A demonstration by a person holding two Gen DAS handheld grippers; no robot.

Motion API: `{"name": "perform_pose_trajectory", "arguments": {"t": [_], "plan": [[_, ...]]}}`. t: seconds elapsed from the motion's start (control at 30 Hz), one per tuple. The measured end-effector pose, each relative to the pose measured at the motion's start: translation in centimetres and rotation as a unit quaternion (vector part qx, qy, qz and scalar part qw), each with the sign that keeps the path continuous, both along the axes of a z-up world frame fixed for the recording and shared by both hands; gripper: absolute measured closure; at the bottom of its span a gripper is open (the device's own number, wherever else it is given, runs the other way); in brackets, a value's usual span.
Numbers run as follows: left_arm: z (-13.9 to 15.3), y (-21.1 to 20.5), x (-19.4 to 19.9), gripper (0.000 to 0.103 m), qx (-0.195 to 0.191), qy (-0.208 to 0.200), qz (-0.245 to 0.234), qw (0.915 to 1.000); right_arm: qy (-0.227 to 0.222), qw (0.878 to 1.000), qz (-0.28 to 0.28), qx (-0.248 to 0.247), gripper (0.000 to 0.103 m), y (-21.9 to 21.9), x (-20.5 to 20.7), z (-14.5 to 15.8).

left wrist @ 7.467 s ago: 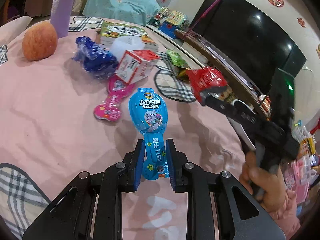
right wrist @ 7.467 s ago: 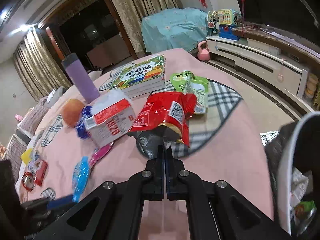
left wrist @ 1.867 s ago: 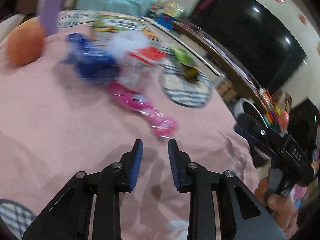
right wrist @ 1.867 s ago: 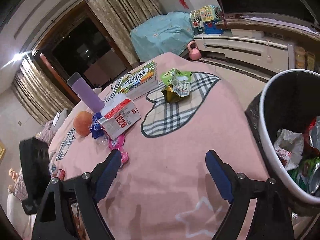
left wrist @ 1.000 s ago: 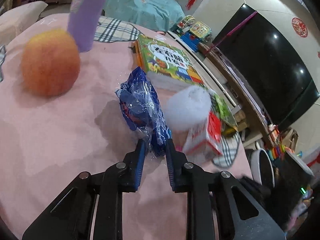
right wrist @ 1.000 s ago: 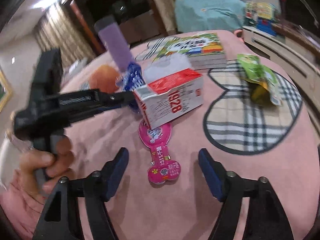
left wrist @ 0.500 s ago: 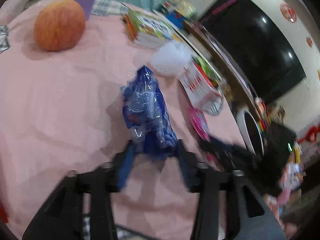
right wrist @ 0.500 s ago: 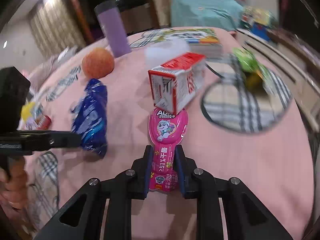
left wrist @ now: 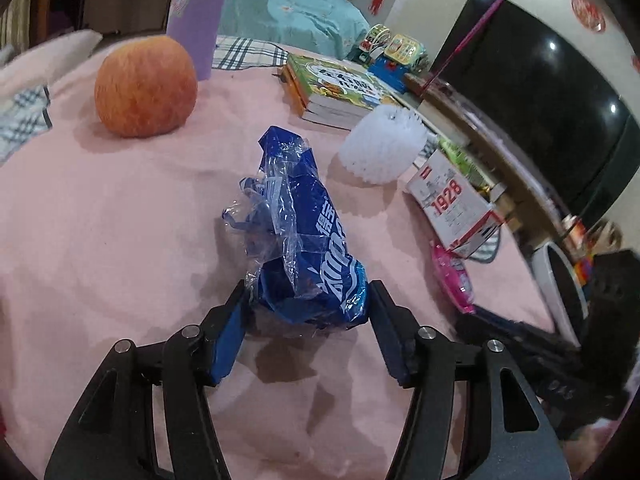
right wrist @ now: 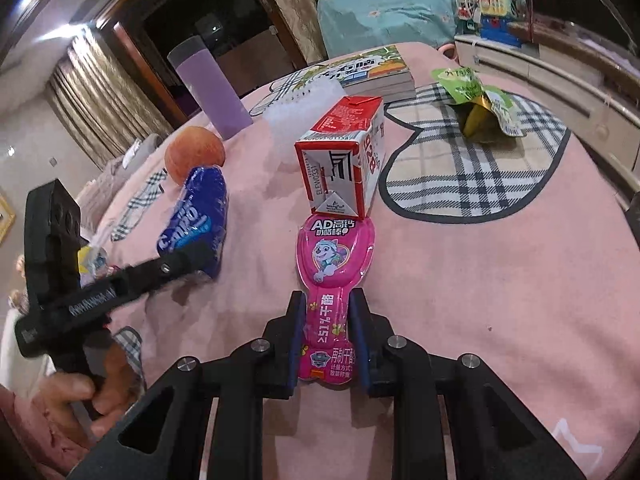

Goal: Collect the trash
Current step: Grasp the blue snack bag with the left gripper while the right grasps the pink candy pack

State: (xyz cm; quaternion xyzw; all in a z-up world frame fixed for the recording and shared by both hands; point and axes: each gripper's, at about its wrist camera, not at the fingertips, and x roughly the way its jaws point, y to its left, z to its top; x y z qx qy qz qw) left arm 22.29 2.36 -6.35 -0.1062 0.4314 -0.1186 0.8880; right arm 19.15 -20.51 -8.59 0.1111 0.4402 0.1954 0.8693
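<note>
A crumpled blue plastic wrapper [left wrist: 304, 240] lies on the pink tablecloth [left wrist: 100, 240]. My left gripper [left wrist: 308, 320] straddles its near end; the jaws are opening and the pads stand just off its sides. From the right wrist view the same wrapper [right wrist: 196, 216] shows with the left gripper's finger in front of it. A pink bone-shaped cheese-stick pack [right wrist: 334, 256] lies flat below a red-and-white milk carton [right wrist: 344, 160]. My right gripper [right wrist: 326, 320] is shut on the pack's narrow stem.
An apple [left wrist: 146, 86], a purple cup [right wrist: 208, 88], a stack of books [left wrist: 340, 88] and a white foam net [left wrist: 384, 148] sit further back. A green wrapper [right wrist: 476, 100] lies on the plaid patch. A white-rimmed bin [left wrist: 560, 280] stands off the table's right edge.
My left jaws went from pinching the blue wrapper's end to standing wide around it. My right jaws closed from wide apart onto the pink pack's stem.
</note>
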Motion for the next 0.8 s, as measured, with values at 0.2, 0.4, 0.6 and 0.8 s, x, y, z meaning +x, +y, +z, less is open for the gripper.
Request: {"name": "perform_pose_trajectory", "arguments": {"t": [0.2,0.4,0.6,0.8], "plan": [[0.4,0.1,-1.1,0.066,0.011,-0.008,0.01,0.9999,-0.005,1.0,0.008,0.002,0.08,0.2,-0.4,0.2],[1.1,-0.7,-5.6,0.069,0.0,0.012,0.011,0.9999,-0.054,0.998,0.013,-0.002,0.081,-0.1,-3.4,2.1],[1.4,-3.8,-10.7,0.069,-0.014,0.017,-0.043,0.9988,-0.045,0.999,-0.012,0.025,0.081,-2.9,-8.7,3.4],[2.8,-9.2,-13.0,0.07,-0.02,0.0,-0.127,0.9917,-0.054,0.996,-0.062,0.034,0.081,-6.7,-12.3,5.0]]}}
